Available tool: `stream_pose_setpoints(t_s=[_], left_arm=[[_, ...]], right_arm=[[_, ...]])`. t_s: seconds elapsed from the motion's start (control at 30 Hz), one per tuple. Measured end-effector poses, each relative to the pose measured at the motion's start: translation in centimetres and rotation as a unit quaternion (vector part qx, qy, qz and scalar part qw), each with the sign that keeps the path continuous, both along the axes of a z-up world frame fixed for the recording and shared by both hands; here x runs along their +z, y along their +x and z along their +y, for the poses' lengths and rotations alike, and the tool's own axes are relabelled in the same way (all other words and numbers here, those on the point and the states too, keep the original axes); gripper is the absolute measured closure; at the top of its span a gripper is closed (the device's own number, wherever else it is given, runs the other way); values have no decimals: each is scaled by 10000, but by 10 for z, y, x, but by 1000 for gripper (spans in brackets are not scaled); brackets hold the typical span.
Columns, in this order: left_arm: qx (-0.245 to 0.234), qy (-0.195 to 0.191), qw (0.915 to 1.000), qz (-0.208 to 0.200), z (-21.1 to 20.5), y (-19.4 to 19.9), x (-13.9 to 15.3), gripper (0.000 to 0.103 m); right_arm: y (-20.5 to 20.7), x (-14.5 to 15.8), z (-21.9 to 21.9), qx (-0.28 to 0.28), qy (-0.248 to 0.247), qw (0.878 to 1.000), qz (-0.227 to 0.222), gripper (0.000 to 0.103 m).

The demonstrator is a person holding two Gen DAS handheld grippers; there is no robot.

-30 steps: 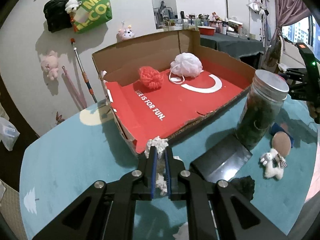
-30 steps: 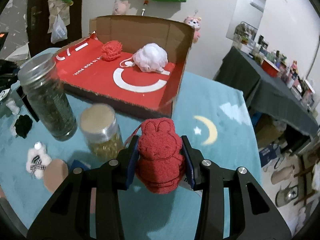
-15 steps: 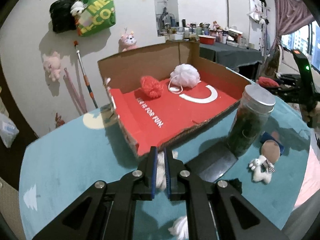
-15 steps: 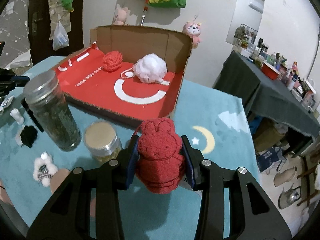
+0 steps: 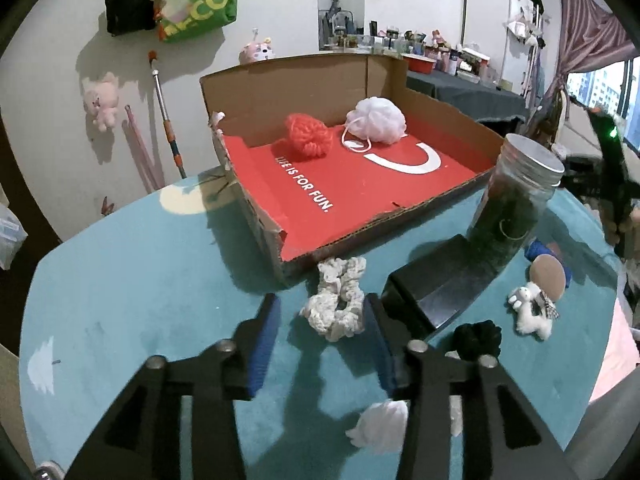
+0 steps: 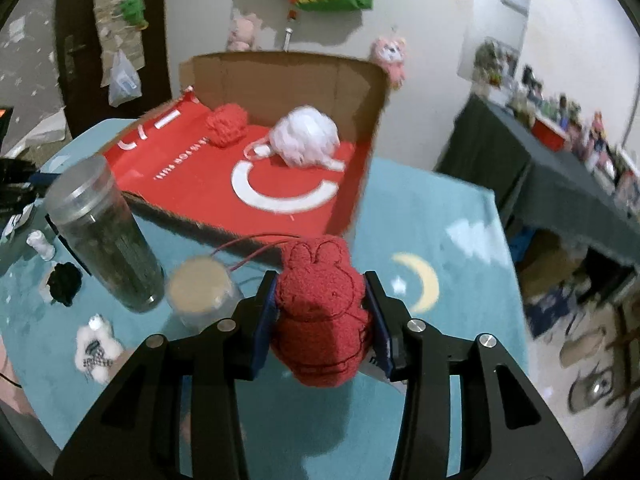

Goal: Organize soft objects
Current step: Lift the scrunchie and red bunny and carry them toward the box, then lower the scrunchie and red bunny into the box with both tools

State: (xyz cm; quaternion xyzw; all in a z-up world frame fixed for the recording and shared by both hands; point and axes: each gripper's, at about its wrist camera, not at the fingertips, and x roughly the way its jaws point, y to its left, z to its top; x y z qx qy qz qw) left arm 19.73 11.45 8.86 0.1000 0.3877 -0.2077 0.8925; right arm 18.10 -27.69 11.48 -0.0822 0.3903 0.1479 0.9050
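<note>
A cream crocheted scrunchie (image 5: 336, 304) lies on the teal tablecloth just in front of the cardboard box (image 5: 256, 216). My left gripper (image 5: 320, 308) is open and its jaws are opening, one on each side of the scrunchie without pressing it. The right gripper (image 6: 320, 292) is shut on a red plush bunny (image 6: 320, 312), held above the table near the box's front corner (image 6: 360, 184). Inside the red-lined box sit an orange knitted ball (image 5: 308, 136) and a white mesh puff (image 5: 376, 120).
A tall jar of dark contents (image 5: 512, 200) and a black slab (image 5: 432, 288) stand right of the scrunchie. Near them lie a black scrunchie (image 5: 478, 338), a small white plush (image 5: 532, 308) and a white pompom (image 5: 380, 424). A short lidded jar (image 6: 200, 292) sits left of the bunny.
The left jaws went from shut on the cream scrunchie to open, and the scrunchie now rests on the cloth. The right gripper still holds the bunny in about the same place.
</note>
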Motion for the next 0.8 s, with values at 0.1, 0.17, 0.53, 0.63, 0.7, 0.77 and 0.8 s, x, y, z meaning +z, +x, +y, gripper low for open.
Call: stream_pose_setpoints(t_s=[0.1, 0.17, 0.53, 0.63, 0.7, 0.77, 0.8], left_arm=[[-61, -71, 9998, 168, -1, 6, -6, 56], [-73, -16, 9996, 263, -3, 11, -13, 55], [-177, -181, 9974, 674, -5, 26, -31, 51], [-237, -263, 9968, 722, -5, 25, -31, 61], [-243, -262, 9970, 690, -6, 25, -31, 69], [-237, -281, 9970, 675, -6, 24, -30, 77], [-218, -322, 9969, 687, -6, 24, -30, 81]], right_arm=[[-3, -16, -14, -282, 252, 9988, 310, 62], [-6, -27, -22, -414, 462, 9968, 514, 62], [-10, -56, -33, -653, 580, 9916, 950, 55], [-10, -57, -29, -620, 521, 9925, 920, 50], [-9, -57, -28, -623, 456, 9929, 904, 50], [-9, -57, -28, -627, 465, 9929, 894, 49], [-9, -57, -28, -636, 462, 9932, 861, 49]])
